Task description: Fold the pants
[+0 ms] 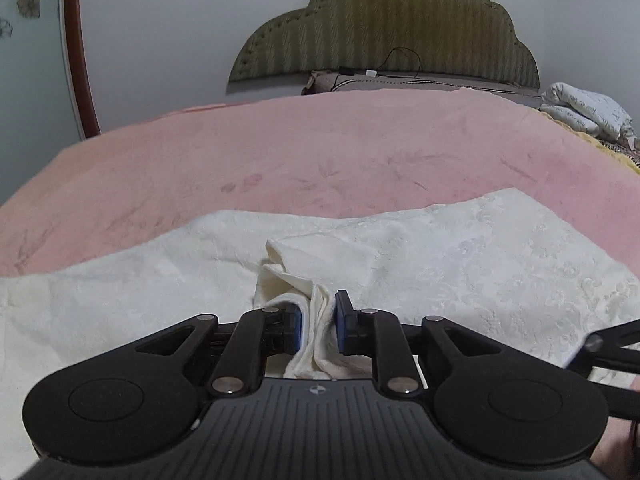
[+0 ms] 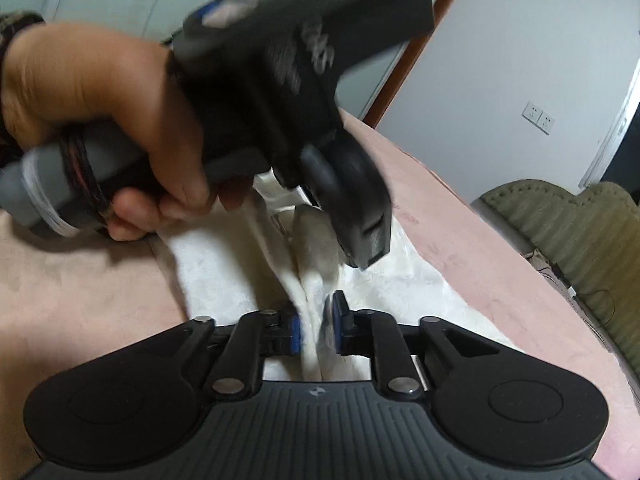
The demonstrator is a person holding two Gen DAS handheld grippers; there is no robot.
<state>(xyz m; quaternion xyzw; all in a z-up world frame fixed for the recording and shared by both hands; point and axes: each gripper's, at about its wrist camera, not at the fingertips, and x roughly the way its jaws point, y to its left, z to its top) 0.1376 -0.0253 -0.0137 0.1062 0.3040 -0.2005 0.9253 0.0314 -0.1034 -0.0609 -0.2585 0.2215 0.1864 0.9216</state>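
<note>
Both the left gripper (image 1: 318, 326) and right gripper (image 2: 316, 326) pinch bunched folds of the cream-white textured fabric pants (image 1: 460, 256), fingers nearly closed. That probably lets one edge lift evenly off the pink fleece bedspread (image 1: 320, 148).

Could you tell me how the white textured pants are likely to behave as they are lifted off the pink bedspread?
The white textured pants will probably drape limply: they bunch into soft folds inside the left tool. They look light, crumpling easily in the right tool.

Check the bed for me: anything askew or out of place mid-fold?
Nothing damaged. The white pants bunch into a crumpled ridge where the left claw and right claw pinch them close together. A black cable trails along the headboard.
</note>
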